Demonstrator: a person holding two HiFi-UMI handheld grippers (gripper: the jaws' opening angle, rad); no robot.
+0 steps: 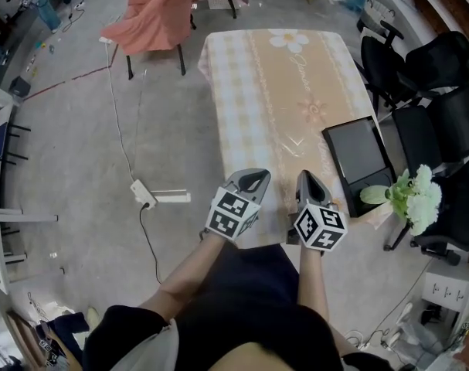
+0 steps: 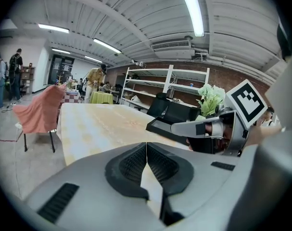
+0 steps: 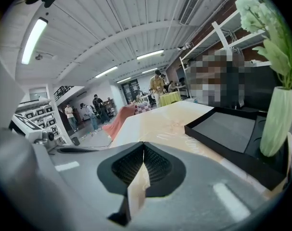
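Both grippers hover side by side over the near end of a table (image 1: 257, 91) covered in a peach and cream checked cloth. My left gripper (image 1: 253, 180) is shut with nothing between its jaws, which meet tip to tip (image 2: 146, 146). Just to its right, my right gripper (image 1: 306, 182) is also shut and empty (image 3: 144, 146). A shallow black tray (image 1: 358, 154) lies on the table right of the right gripper, also visible in the right gripper view (image 3: 227, 129). A pale vase (image 3: 275, 121) of white and green flowers (image 1: 412, 195) stands at the tray's near corner.
A chair draped in pink cloth (image 1: 153, 14) stands off the table's far left corner. A white power strip (image 1: 144, 195) and its cable lie on the floor to the left. Black office chairs (image 1: 443, 91) crowd the right side. Metal shelves (image 2: 160, 88) and several people are far behind.
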